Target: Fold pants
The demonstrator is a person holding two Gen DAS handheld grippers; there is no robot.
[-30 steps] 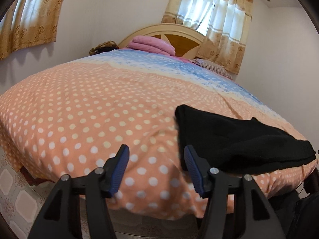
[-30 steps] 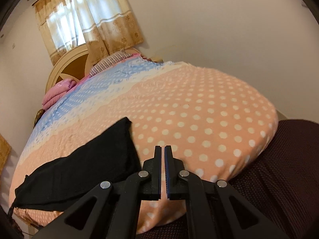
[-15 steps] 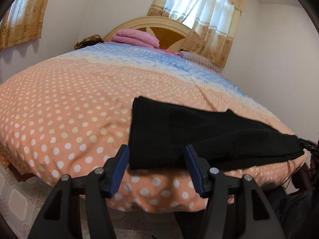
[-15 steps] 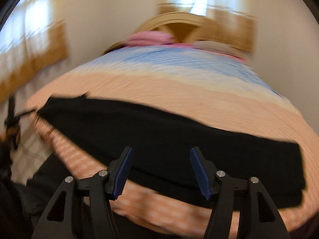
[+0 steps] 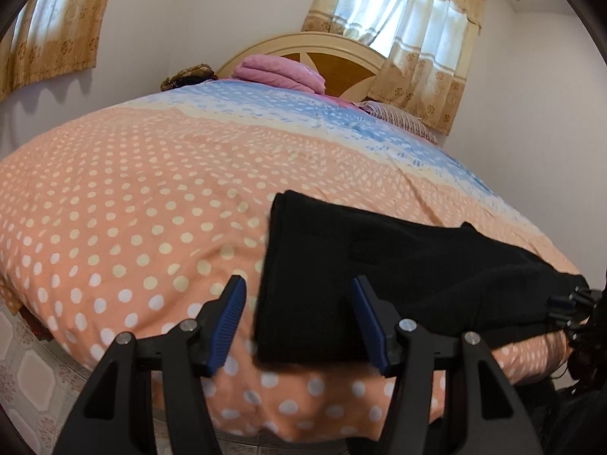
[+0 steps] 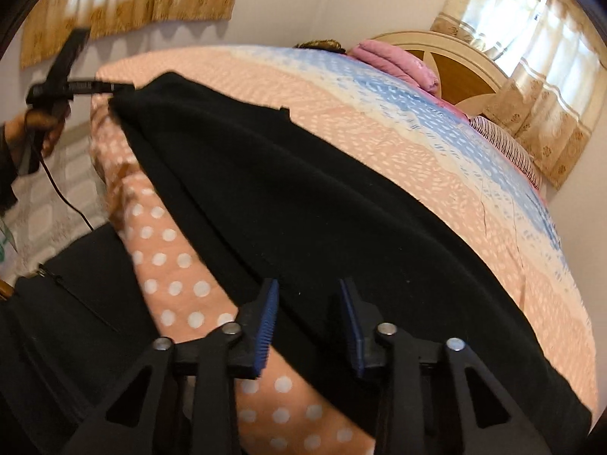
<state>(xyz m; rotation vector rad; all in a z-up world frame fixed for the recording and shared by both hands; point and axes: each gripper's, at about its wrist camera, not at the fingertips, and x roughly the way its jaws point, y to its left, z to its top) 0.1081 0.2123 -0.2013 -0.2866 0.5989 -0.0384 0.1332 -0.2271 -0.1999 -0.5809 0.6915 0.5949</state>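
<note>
Both grippers are held with their blue-padded jaws spread wide and empty: the left gripper (image 5: 297, 320) is poised at the near corner of the black pants (image 5: 379, 276), and the right gripper (image 6: 309, 322) is set over the pants' near edge (image 6: 303, 197). The pants are laid flat along the foot edge of the bed, on a peach polka-dot bedspread (image 5: 125, 204). Beyond, a pink folded blanket (image 5: 280, 72) is seen against the headboard (image 5: 326, 43).
</note>
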